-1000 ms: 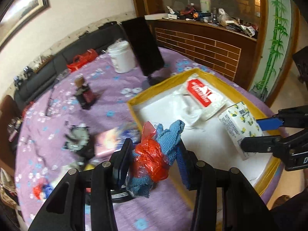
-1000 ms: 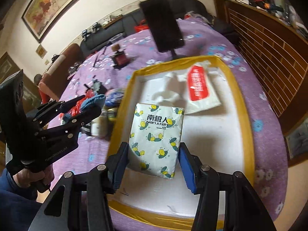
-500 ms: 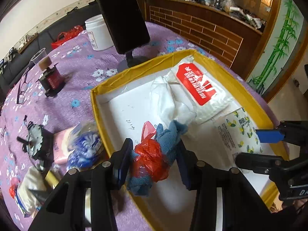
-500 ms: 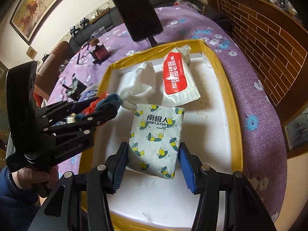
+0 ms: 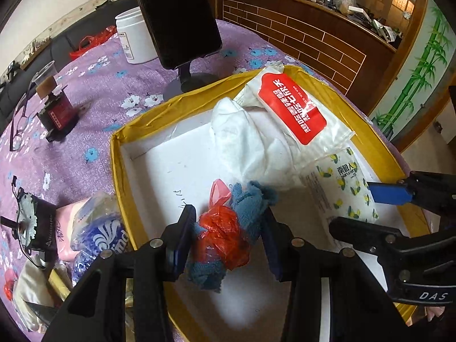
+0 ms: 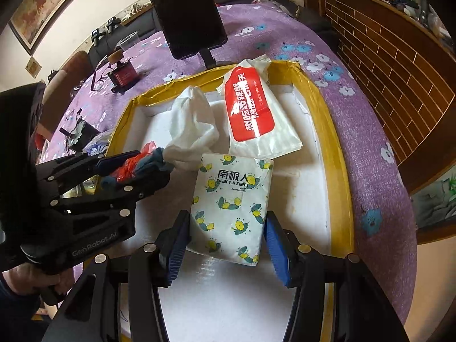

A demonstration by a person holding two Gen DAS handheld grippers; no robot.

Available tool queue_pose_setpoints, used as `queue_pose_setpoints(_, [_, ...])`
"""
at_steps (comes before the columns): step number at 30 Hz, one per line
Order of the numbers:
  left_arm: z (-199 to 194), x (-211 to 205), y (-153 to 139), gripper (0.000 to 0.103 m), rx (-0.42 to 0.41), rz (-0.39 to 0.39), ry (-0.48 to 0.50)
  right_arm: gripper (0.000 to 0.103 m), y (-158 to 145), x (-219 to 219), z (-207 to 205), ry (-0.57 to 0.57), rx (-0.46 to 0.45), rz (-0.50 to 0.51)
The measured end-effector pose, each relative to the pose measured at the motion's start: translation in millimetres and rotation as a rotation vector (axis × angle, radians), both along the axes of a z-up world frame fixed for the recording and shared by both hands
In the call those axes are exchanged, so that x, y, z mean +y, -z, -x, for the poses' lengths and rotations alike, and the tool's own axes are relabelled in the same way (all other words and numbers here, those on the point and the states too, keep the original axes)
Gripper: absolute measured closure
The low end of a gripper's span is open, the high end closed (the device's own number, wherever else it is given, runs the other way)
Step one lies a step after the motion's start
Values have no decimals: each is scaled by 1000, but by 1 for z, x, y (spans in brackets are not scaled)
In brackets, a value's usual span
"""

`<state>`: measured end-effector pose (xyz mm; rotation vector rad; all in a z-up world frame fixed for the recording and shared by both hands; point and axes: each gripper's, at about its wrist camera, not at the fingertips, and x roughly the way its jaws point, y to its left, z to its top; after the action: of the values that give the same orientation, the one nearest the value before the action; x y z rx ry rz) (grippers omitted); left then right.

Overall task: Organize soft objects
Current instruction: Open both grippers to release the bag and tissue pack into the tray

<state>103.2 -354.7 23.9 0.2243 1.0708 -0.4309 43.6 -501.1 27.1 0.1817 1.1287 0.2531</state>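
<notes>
My left gripper (image 5: pixel 228 213) is shut on a bundle of blue cloth and red plastic bag (image 5: pixel 225 233), hanging low over the near left part of the yellow-rimmed white tray (image 5: pixel 116 171). In the right wrist view the left gripper (image 6: pixel 148 168) comes in from the left with the bundle (image 6: pixel 136 165). My right gripper (image 6: pixel 226 219) is shut on a tissue pack with a lemon print (image 6: pixel 230 199), low over the tray (image 6: pixel 336 154); the right gripper (image 5: pixel 364 208) and the tissue pack (image 5: pixel 342 182) also show from the left wrist. A white crumpled cloth (image 5: pixel 242 142) and a red-labelled wipes pack (image 5: pixel 290 111) lie at the tray's far end.
A dark phone on a stand (image 5: pixel 176 17) rises just behind the tray, with a white jar (image 5: pixel 134 40) beside it. Left of the tray lie a blue-and-white packet (image 5: pixel 99 233), a pink pack (image 5: pixel 68 228), a dark red box (image 5: pixel 55 111) and glasses (image 5: pixel 17 125) on the purple tablecloth.
Both grippers have come down and forward over the tray. The left one carried its bundle from above the tablecloth to inside the tray's rim. Both grips look unchanged.
</notes>
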Motion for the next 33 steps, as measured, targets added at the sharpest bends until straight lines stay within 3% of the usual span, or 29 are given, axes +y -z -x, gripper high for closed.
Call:
queue_pose_setpoints(7, [5, 1, -3, 43, 4, 25, 8, 44, -6, 2, 6, 4, -3, 10])
queue_pose_setpoints(15, [19, 5, -19, 43, -21, 42, 21, 44, -31, 7, 24, 21, -59, -7])
queue_pose_setpoints(20, [33, 13, -29, 43, -43, 45, 35, 43, -38, 16, 34, 32, -49, -48])
queue_pose_setpoints(33, [72, 67, -53, 42, -94, 55, -12, 43, -49, 62, 44, -15, -56, -74])
